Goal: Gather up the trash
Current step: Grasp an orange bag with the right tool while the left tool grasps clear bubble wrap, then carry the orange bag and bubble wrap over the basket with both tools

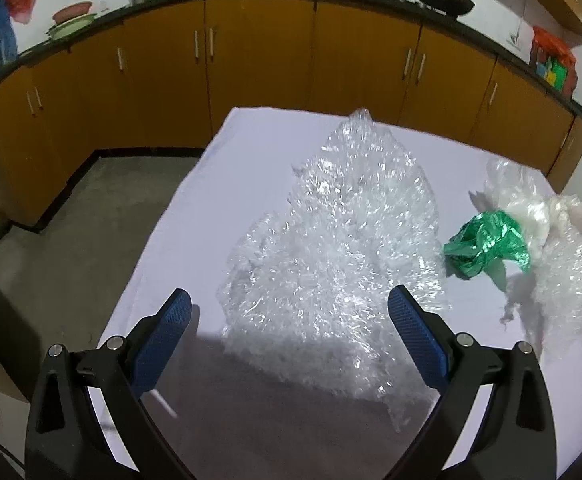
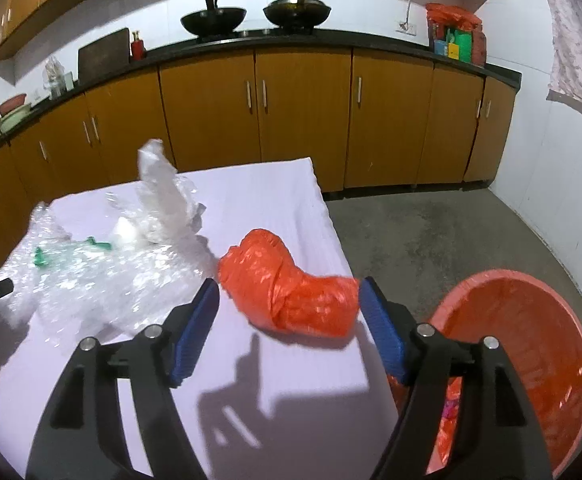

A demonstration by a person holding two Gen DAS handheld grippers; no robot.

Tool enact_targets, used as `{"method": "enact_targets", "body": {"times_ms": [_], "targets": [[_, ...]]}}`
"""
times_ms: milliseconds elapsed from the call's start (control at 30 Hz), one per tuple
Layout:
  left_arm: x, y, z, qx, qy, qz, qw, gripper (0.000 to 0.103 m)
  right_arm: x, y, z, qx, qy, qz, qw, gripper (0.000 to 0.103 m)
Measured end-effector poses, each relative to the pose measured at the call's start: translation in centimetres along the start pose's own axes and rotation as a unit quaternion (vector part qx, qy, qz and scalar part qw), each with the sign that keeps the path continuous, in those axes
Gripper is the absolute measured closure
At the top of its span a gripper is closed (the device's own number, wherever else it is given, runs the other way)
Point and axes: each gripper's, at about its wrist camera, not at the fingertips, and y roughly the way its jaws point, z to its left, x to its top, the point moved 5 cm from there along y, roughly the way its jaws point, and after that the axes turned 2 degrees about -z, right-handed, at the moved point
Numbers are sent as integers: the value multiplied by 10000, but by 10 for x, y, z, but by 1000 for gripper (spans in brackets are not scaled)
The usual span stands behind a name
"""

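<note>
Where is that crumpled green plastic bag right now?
In the left wrist view the green bag lies on the white table, right of the big bubble wrap and beside a clear plastic bag.

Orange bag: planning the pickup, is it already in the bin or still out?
Out. The orange bag lies crumpled on the table, beside the bin.

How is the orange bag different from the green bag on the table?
The orange bag is bigger and rolled into a bent tube; the green bag is smaller and scrunched into a ball. The orange bag lies in the open near the table's edge; the green bag sits against clear plastic. Both are thin crinkly plastic on the white table.
</note>
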Motion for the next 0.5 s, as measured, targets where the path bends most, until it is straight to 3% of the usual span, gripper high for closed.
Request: {"method": "enact_targets", "body": {"times_ms": [167,233,300,400,467,500], "targets": [[-2,13,-3,-33,96,231,9997,5,0,24,1,40,-13,318,9995,30],[-2,16,-4,-68,104,286,9995,6,-4,31,1,97,-3,485,9988,36],[-3,18,-6,-136,125,338,9993,17,-7,36,0,214,42,630,9978,51],[-1,18,-12,-185,213,320,9991,36,-12,39,4,336,39,727,9968,61],[-1,16,-17,-237,320,283,9988,51,-15,38,9,371,-49,741,9965,67],[-1,15,-19,-267,353,274,9986,65,-16,37,12,397,-74,742,9964,70]]}}
